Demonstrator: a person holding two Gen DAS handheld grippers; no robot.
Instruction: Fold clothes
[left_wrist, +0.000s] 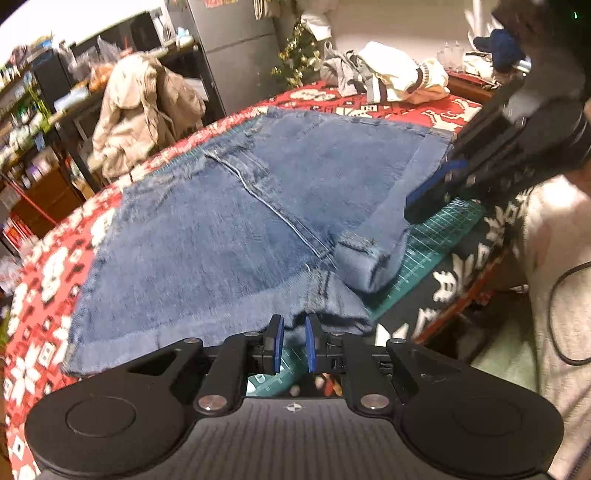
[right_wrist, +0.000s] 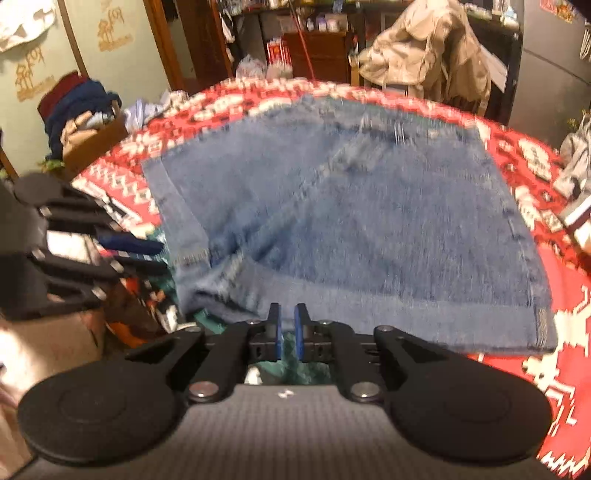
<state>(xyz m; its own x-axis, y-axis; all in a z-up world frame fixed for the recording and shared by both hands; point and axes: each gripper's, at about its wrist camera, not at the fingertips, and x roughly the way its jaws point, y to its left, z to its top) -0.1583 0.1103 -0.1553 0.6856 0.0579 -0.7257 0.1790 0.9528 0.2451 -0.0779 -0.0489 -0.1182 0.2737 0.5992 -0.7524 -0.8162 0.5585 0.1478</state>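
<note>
Blue denim shorts (left_wrist: 207, 236) lie spread on the red patterned tablecloth (left_wrist: 40, 280); they also fill the right wrist view (right_wrist: 369, 221). My left gripper (left_wrist: 294, 328) sits at the near hem of the shorts, jaws a narrow gap apart, with denim at the tips. My right gripper (right_wrist: 287, 317) is at the near hem too, jaws a narrow gap apart. In the left wrist view the right gripper (left_wrist: 436, 195) appears at the right, its tips against a rolled leg cuff (left_wrist: 365, 258). The left gripper shows at the left of the right wrist view (right_wrist: 147, 254).
A green cutting mat (left_wrist: 436, 243) lies under the shorts at the table's near edge. A pile of clothes (left_wrist: 391, 74) sits at the far end. A beige jacket (left_wrist: 140, 107) hangs on a chair beyond the table. A box of clothes (right_wrist: 85, 122) stands at the far left.
</note>
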